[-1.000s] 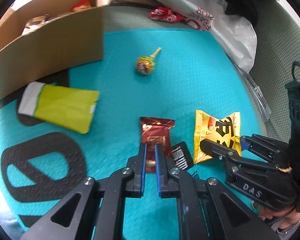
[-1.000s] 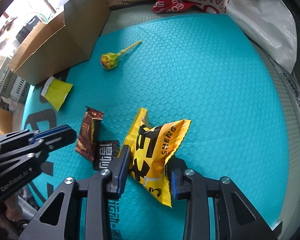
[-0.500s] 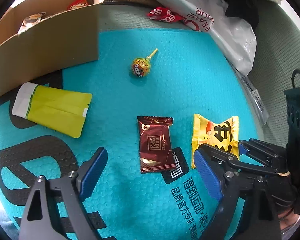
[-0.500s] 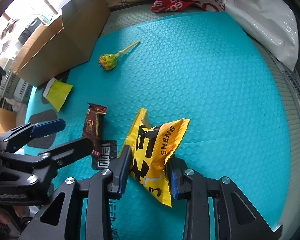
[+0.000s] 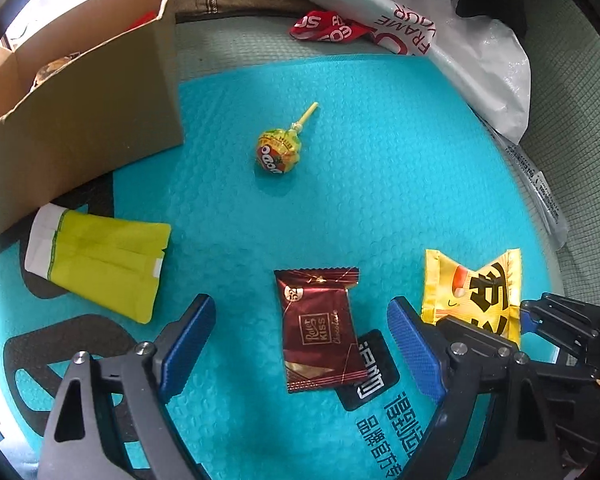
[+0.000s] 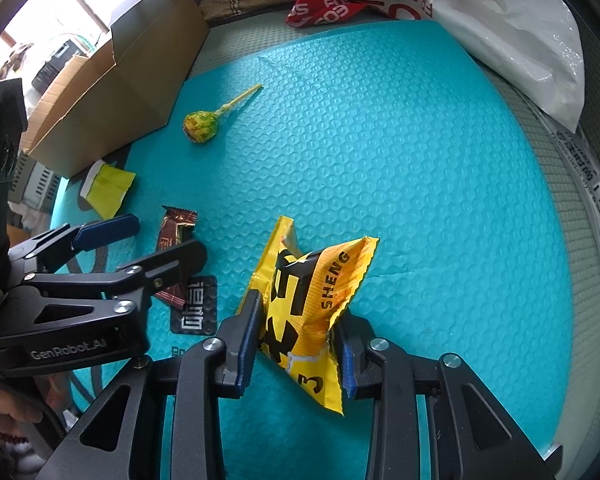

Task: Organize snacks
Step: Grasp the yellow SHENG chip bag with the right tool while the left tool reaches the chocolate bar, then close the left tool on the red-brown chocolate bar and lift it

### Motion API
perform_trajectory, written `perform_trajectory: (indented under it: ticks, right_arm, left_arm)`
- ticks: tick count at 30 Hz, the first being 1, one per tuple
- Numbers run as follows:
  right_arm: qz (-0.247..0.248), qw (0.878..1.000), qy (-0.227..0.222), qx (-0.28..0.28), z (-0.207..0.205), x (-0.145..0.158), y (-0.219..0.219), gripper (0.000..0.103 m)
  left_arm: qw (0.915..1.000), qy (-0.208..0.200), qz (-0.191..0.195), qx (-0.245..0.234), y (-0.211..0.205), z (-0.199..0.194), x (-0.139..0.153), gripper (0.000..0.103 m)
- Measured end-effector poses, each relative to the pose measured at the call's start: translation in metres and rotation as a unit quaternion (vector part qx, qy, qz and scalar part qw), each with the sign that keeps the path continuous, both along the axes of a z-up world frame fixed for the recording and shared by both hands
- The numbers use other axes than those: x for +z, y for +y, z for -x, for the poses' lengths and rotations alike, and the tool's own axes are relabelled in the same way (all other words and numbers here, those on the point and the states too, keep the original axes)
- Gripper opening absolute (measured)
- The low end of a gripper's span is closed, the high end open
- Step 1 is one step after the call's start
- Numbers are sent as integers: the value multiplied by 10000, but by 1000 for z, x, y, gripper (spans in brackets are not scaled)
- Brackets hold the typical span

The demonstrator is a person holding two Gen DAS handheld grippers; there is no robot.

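My left gripper (image 5: 300, 332) is open wide, its blue pads on either side of a dark red chocolate wrapper (image 5: 320, 332) lying flat on the teal mat (image 5: 360, 160); it touches nothing. My right gripper (image 6: 300, 340) is shut on a crumpled yellow snack packet (image 6: 312, 300), seen at right in the left wrist view (image 5: 476, 292). A yellow-orange lollipop (image 5: 280, 152) lies mid-mat. A lime-green sachet (image 5: 104, 260) lies at left, beside an open cardboard box (image 5: 80, 120) with snacks inside. The left gripper (image 6: 148, 248) shows in the right wrist view.
A white plastic bag (image 5: 440, 40) and a red wrapper (image 5: 328, 28) lie beyond the mat's far edge. A clear labelled packet (image 5: 540, 188) lies along the right edge. A black logo patch (image 5: 372, 368) is printed on the mat under the chocolate's corner.
My left gripper has opened from nearly shut over the chocolate wrapper to wide open and has drawn back slightly. My right gripper still holds the yellow packet in place.
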State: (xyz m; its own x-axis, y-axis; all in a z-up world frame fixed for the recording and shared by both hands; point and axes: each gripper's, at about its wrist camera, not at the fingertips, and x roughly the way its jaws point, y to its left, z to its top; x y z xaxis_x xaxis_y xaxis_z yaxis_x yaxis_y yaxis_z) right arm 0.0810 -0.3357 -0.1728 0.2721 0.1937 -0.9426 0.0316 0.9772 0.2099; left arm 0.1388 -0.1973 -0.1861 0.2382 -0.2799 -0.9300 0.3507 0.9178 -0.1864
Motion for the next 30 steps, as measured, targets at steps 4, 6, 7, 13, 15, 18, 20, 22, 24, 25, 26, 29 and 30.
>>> perform_trajectory:
  ticks: [4,6,7,13,15,18,20,22,24,25,26,29,30]
  right_arm:
    - [-18,10000,19,-33,-2,-1,2,34]
    - [-20,10000,25,-36,-3,-2,3,34]
    - [-13,10000,25,-34,-2,-2,2,34]
    - [33,10000,-6,-42,-1,0,4,33]
    - [50,10000,-19,-42,0,1,5,33]
    - [48,10000,-45,-18,1,3,6,32]
    - [1,10000,-61,3,2,5,7,31]
    - [-46,9999,-83,35,4,6,9,29]
    - [-17,9999,-121,114,5,9,14,28]
    - [-15,9998,-140,152,6,10,17,28]
    - [-28,9997,-152,183,7,11,19,28]
    - [-45,9994,-174,281,9,13,29,27]
    - [-46,9994,-196,298,10,14,32,26]
  left_arm:
    - [9995,-175,-246,-58,-1,2,1,49]
    - [9993,-210,-279,-114,-1,4,2,28]
    - [9993,-216,-288,-138,-1,5,2,27]
    - [9995,-150,-259,-99,3,10,4,26]
    - [9997,-104,-216,-53,6,12,4,26]
    - [9998,-100,-179,3,15,20,6,26]
    - [9998,-92,-166,46,20,24,8,26]
    - [9998,-74,-142,115,26,28,10,26]
    - [9997,-73,-127,195,32,31,12,26]
    - [9996,-76,-126,248,35,33,14,26]
    - [9995,-75,-119,294,38,34,15,26]
    - [9991,-75,-138,389,49,40,16,26]
    - [9990,-73,-144,420,52,41,17,26]
